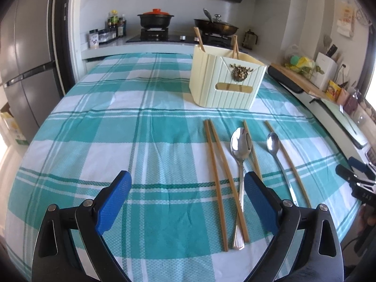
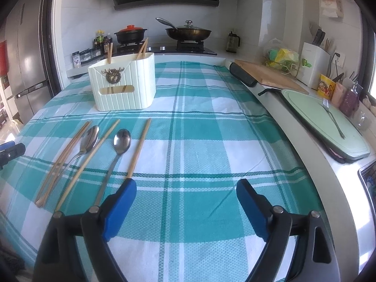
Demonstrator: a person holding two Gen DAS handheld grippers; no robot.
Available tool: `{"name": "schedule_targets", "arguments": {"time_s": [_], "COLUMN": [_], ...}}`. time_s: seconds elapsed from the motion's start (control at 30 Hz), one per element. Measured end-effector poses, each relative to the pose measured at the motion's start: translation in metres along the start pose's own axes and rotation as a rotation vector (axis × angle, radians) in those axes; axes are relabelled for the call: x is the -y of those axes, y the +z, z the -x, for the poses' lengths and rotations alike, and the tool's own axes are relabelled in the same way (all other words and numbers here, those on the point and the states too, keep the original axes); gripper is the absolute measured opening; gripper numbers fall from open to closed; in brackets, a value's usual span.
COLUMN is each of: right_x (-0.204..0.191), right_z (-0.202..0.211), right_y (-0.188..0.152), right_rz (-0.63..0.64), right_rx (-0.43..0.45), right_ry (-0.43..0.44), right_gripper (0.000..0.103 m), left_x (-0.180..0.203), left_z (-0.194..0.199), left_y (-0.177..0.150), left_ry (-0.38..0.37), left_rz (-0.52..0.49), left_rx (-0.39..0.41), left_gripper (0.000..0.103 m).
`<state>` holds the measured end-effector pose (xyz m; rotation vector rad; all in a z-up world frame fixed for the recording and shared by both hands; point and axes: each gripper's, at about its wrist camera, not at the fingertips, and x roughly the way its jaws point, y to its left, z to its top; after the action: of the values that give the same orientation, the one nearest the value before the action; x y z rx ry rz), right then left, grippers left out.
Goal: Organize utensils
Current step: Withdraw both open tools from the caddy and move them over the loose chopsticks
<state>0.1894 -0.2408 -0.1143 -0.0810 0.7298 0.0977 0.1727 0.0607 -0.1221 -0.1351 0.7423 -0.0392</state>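
On the teal checked cloth (image 1: 117, 129) several wooden chopsticks lie side by side with a large spoon (image 1: 240, 145) and a small spoon (image 1: 272, 143). A cream utensil holder (image 1: 225, 80) behind them holds a few chopsticks. My left gripper (image 1: 187, 176) is open above the cloth, with the paired chopsticks (image 1: 216, 176) and the large spoon's handle between its fingers, untouched. My right gripper (image 2: 186, 183) is open over bare cloth, right of the utensils. Its left fingertip (image 2: 128, 188) hides the near end of the rightmost chopstick (image 2: 138, 148). The small spoon (image 2: 122, 141) and the holder (image 2: 124, 82) lie to its left.
A stove with a red-lidded pot (image 2: 130, 34) and a wok (image 2: 188, 33) stands behind the table. Along the right counter are a wooden board (image 2: 270, 75), a green board with a fork (image 2: 333, 119), and a knife block (image 2: 315, 63). A fridge (image 1: 25, 70) is at the left.
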Motion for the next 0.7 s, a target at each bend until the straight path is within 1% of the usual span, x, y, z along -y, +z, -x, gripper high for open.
{"name": "schedule_targets", "arguments": {"time_s": [0.03, 0.13, 0.27, 0.37, 0.53, 0.7], "right_x": [-0.001, -0.003, -0.003, -0.002, 0.005, 0.001], "right_z": [0.000, -0.002, -0.001, 0.003, -0.004, -0.007], "right_y": [0.000, -0.001, -0.001, -0.002, -0.006, -0.005], "right_rz": [0.002, -0.003, -0.012, -0.017, -0.042, -0.030], "right_rx": [0.000, -0.010, -0.014, -0.002, -0.028, -0.039], "right_ry": [0.007, 0.018, 0.059, 0.037, 0.033, 0.027], "right_gripper": [0.090, 0.103, 0.103, 0.103, 0.103, 0.103], "left_x": [0.000, 0.000, 0.000, 0.000, 0.000, 0.000], "left_z": [0.000, -0.002, -0.005, -0.006, -0.010, -0.017], "left_y": [-0.001, -0.002, -0.004, -0.005, -0.009, -0.006], "left_ry": [0.001, 0.004, 0.009, 0.013, 0.025, 0.036], "left_rz": [0.002, -0.001, 0.003, 0.012, 0.017, 0.004], "left_rx": [-0.002, -0.018, -0.039, -0.055, -0.075, -0.091], "left_gripper": [0.097, 0.097, 0.097, 0.097, 0.097, 0.097]}}
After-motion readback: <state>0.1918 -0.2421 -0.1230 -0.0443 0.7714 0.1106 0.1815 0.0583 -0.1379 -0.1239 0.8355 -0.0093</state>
